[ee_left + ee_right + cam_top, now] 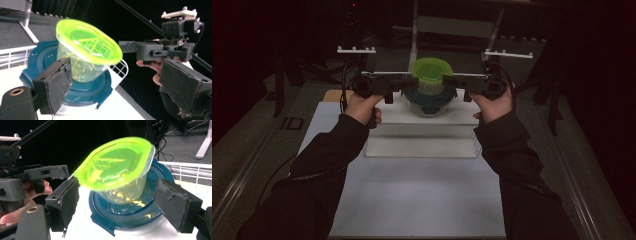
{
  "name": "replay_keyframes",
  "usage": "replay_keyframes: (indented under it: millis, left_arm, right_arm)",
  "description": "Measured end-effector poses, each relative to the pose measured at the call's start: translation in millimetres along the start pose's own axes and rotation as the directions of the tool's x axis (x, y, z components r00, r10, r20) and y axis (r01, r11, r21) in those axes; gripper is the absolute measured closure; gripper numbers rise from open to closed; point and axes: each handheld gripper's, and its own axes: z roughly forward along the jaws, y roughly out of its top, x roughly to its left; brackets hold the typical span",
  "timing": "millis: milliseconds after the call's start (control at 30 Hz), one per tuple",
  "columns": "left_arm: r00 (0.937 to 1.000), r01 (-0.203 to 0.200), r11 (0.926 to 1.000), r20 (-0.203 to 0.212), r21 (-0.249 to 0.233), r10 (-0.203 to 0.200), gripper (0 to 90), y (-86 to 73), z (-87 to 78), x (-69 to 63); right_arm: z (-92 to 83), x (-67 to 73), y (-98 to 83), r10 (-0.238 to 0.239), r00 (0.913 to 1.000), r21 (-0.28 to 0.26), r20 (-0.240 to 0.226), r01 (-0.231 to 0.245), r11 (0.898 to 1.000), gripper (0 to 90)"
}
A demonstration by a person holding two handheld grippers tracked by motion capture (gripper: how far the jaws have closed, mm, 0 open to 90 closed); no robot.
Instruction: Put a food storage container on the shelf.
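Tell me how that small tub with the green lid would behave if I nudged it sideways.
The small tub looks empty and thin-walled, so it is probably light and would slide or tip easily. It stands on the smooth blue lid of a bigger container, which likely gives little grip. Its green lid is wider than its base, so it seems top-heavy.

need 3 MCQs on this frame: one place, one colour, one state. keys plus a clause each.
1. Where does the green-lidded tub stand?
A. on the blue lid
B. on the floor
C. inside a drawer

2. What colour is the tub's lid?
A. red
B. bright green
C. white

3. How does the left gripper stand to the tub?
A. clamped on it
B. jaws open, pads off it
C. shut below it

Key: 1 A, both gripper views show the tub on the blue lid of the larger container. 2 B, the lid is bright green in the high view and both gripper views. 3 B, the left gripper view shows a gap between each pad and the tub.
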Motion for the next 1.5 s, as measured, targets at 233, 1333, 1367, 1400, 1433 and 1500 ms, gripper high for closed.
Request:
replay_keyframes:
  millis: [233,1333,1367,1400,1433,1500]
  left_arm:
    - [0.9986,-0.052,0.9985,0.007,0.017,0.052,7.7,-18.6,-2.8,-8.8]
    - [0.965,-0.256,0.9618,0.086,0.098,0.248,7.6,-135.9,-1.7,-41.2]
    - [0.9641,-0.259,0.9606,0.088,0.101,0.251,7.6,-138.3,-1.5,-41.4]
    - [0.9637,-0.26,0.9602,0.091,0.102,0.251,7.6,-141.7,-1.1,-41.4]
    - [0.9637,-0.26,0.9602,0.091,0.102,0.251,7.6,-141.7,-1.1,-41.4]
    - [0.9643,-0.257,0.9593,0.097,0.117,0.246,7.6,-151.2,0.0,-39.6]
  right_arm:
    - [-6.3,3.2,-18.2,-0.033,0.9992,0.009,-0.022,0.033,0.999,18.1]
    - [0.3,-0.5,-138.1,-0.115,0.9874,0.057,-0.109,0.121,0.991,18.1]
    - [1.1,-1.5,-143.2,-0.112,0.9876,0.063,-0.111,0.119,0.991,18.1]
    - [1.8,-2.6,-146.3,-0.112,0.9872,0.065,-0.114,0.12,0.991,18.1]
    - [1.8,-2.6,-146.3,-0.112,0.9872,0.065,-0.114,0.12,0.991,18.1]
    - [4.1,-7.0,-159.0,-0.102,0.9882,0.079,-0.114,0.111,0.991,18.1]
